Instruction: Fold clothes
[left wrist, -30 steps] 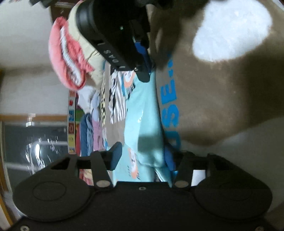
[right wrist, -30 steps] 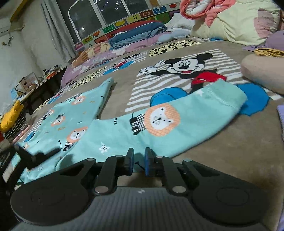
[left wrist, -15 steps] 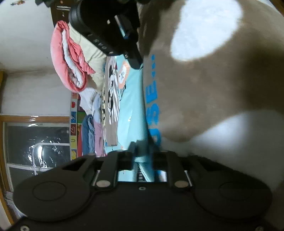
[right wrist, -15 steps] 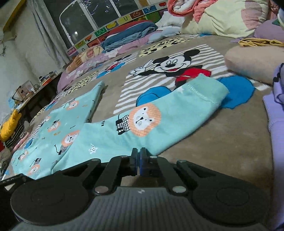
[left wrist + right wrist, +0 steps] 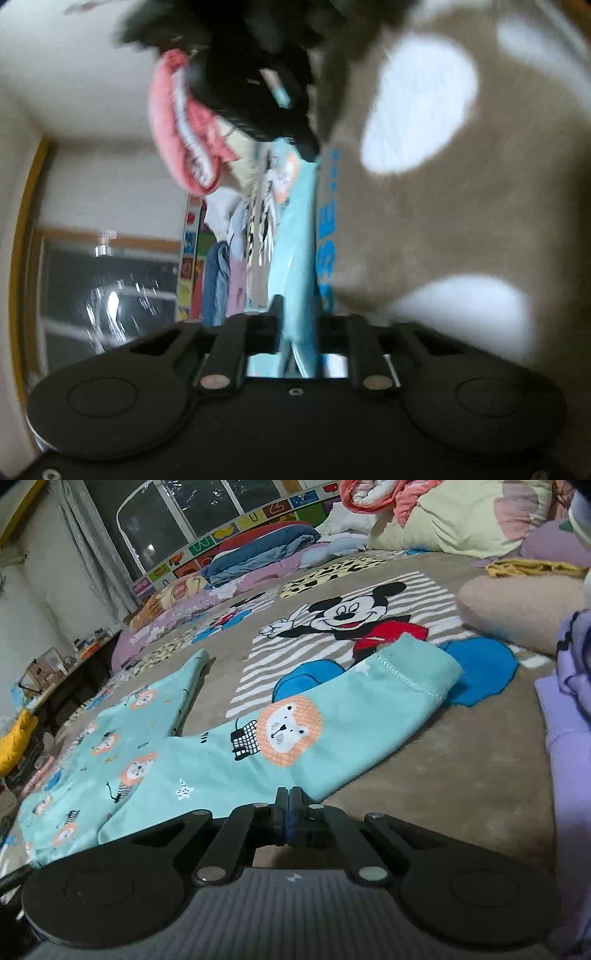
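A teal garment (image 5: pixel 207 753) printed with lions lies flat on the bed, its sleeve (image 5: pixel 369 701) stretched toward the right. My right gripper (image 5: pixel 290 797) is shut, pinching the sleeve's near edge. In the blurred, sideways left wrist view the same teal garment (image 5: pixel 295 236) runs up the middle. My left gripper (image 5: pixel 297 314) has the fabric's edge between its fingers; its jaws are closing and the pads press on the cloth. The right gripper's black body (image 5: pixel 258 96) shows at the top of that view, meeting the far end of the fabric.
The brown cartoon-mouse blanket (image 5: pixel 480 760) covers the bed. Purple clothing (image 5: pixel 569 716) and a beige cushion (image 5: pixel 517 609) lie at the right. Folded bedding (image 5: pixel 258 550) and a pink and yellow quilt (image 5: pixel 443 509) line the far side under a dark window (image 5: pixel 177 517).
The left gripper's fingers went from wide apart to closed on the teal fabric, and its view rolled and blurred. The right gripper's small gap shut on the sleeve's edge.
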Demonstrator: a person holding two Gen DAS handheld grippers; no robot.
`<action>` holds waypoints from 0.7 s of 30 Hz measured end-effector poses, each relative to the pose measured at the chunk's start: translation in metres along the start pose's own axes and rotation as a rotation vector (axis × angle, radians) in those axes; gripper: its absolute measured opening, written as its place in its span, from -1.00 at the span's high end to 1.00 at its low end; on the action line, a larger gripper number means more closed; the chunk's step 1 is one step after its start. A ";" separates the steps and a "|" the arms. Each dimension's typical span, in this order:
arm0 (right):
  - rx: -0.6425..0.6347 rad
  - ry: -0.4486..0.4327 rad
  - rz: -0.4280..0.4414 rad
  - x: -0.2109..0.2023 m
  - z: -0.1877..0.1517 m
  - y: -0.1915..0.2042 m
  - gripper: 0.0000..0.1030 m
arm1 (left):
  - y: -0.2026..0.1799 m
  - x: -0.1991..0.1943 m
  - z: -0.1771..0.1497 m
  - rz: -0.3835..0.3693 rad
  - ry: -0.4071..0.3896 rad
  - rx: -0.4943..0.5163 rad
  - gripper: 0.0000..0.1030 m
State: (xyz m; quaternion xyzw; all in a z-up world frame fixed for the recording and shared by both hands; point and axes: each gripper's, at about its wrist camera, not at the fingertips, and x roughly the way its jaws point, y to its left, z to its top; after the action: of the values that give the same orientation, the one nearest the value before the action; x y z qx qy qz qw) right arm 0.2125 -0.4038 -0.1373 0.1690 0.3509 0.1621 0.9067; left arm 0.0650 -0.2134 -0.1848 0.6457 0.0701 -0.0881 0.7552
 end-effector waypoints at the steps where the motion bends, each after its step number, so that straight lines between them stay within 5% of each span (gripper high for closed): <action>1: -0.004 -0.002 -0.008 -0.001 0.000 0.001 1.00 | 0.004 -0.009 -0.003 0.006 0.000 -0.027 0.19; 3: -0.025 -0.019 -0.032 -0.005 0.001 0.006 0.99 | 0.017 -0.018 -0.009 0.001 0.012 -0.100 0.11; 7: -0.079 -0.090 -0.040 -0.016 0.004 0.022 0.33 | 0.050 -0.019 -0.030 -0.065 0.091 -0.326 0.11; 15: -0.168 -0.116 0.191 -0.012 -0.001 0.064 0.33 | 0.098 0.009 -0.074 -0.292 0.165 -0.687 0.14; 21: -0.162 -0.033 0.265 0.018 -0.011 0.085 0.33 | 0.095 0.018 -0.098 -0.520 0.176 -0.743 0.15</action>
State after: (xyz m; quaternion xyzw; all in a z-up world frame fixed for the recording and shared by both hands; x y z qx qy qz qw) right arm 0.2025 -0.3185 -0.1203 0.1427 0.2964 0.3054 0.8936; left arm 0.1044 -0.1028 -0.1121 0.2972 0.3203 -0.1883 0.8796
